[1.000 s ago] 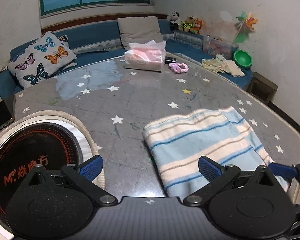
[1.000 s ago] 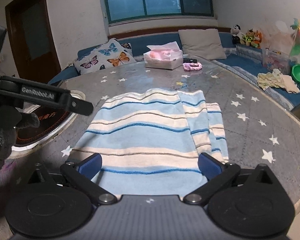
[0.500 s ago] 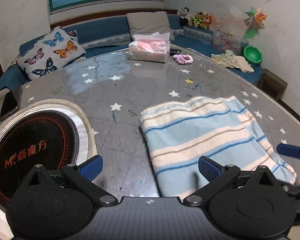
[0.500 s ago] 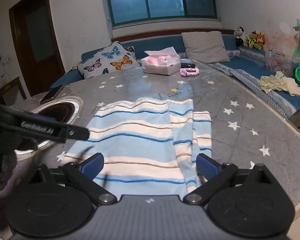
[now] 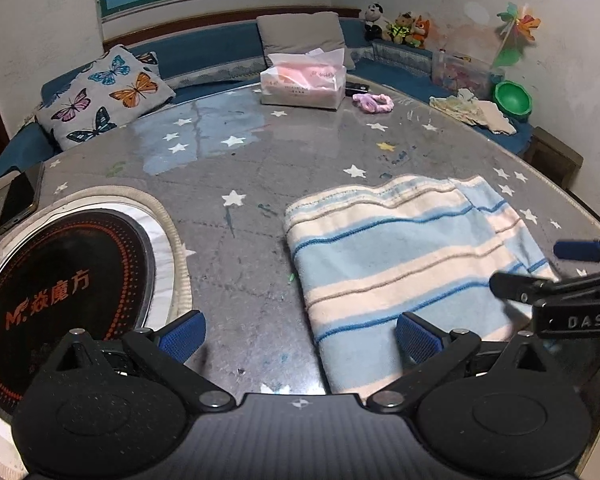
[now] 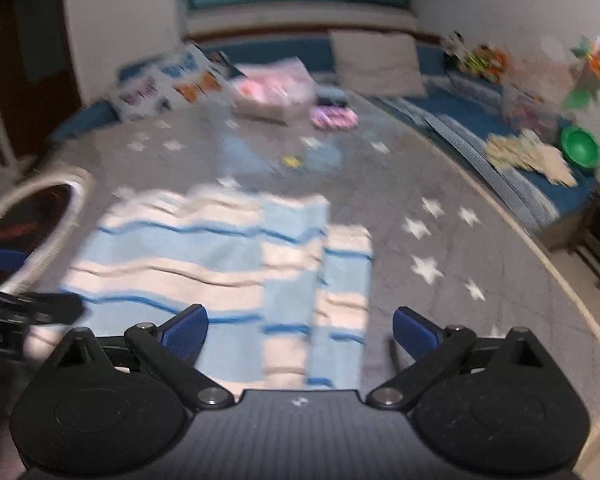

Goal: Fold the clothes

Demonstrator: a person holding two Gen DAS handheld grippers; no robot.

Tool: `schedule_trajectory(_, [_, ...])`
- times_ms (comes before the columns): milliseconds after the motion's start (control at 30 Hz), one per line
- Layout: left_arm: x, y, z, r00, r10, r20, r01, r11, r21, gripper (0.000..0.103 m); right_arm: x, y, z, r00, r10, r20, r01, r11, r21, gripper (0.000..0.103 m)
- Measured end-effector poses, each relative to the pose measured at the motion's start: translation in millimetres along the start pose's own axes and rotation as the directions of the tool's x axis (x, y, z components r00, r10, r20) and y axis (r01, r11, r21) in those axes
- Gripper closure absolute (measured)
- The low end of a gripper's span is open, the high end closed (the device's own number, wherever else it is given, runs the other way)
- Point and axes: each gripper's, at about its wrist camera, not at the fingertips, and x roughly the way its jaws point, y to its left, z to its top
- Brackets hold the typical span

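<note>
A grey, star-printed worktop [image 5: 260, 168] sits before a blue couch under a window. The folded striped towel [image 5: 400, 264] lies flat on it, right of the round black burner [image 5: 60, 296]. The left hand-held gripper [image 5: 300, 336] and the right hand-held gripper [image 6: 300, 332] both hover spread wide, holding nothing.

The big gray table [image 5: 260, 184] has lots of bare room between the striped cloth [image 5: 400, 264] and the tissue box [image 5: 302, 84] at the far edge. A round black cooktop [image 5: 56, 296] and a phone [image 5: 20, 198] fill the left side. The right gripper [image 5: 540, 268] blocks the cloth's right edge.
</note>
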Motion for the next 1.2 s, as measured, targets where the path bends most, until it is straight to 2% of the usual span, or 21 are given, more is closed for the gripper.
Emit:
schedule_trajectory(67, [4.4,3.6,7.1,1.0,0.015,0.001,-0.015,1.0,-0.012,0.0,-3.8,-5.6,6.8,1.0,0.026,0.004,-0.027,0.999,0.025,0.002])
schedule_trajectory(167, [14.0,7.7,19.3,0.999,0.032,-0.008,-0.032,0.999,-0.025,0.0,-6.8,-8.7,19.9,0.999,0.006,0.048,-0.006,1.0,0.014,0.002])
schedule_trajectory(433, [40.7,8.2,43.8,0.999,0.046,-0.023,-0.046,0.999,-0.022,0.0,23.2,-16.6,46.8,0.999,-0.041,0.028,0.04,0.999,0.037,0.002])
schedule_trajectory(600, [62.4,6.8,52.5,0.997,0.059,-0.053,-0.059,0.998,-0.008,0.0,43.3,-15.7,45.7,0.998,-0.057,-0.027,0.057,0.998,0.015,0.0])
schedule_trajectory(867, [62.2,4.6,61.8,0.998,0.039,-0.041,-0.04,0.999,-0.022,0.0,29.4,-20.7,49.1,0.998,-0.041,0.042,0.04,0.998,0.038,0.0])
schedule_trajectory(1033, [66.2,-9.6,69.9,0.999,0.014,-0.044,-0.014,1.0,-0.002,0.0,46.5,-24.6,52.9,0.998,-0.068,-0.016,0.069,0.997,0.037,0.0])
schedule_trajectory(1200, [75.8,-17.6,68.7,0.998,0.025,-0.066,-0.024,0.999,0.024,0.0,40.0,-30.7,49.6,0.998,-0.06,0.003,0.059,0.996,0.063,0.0])
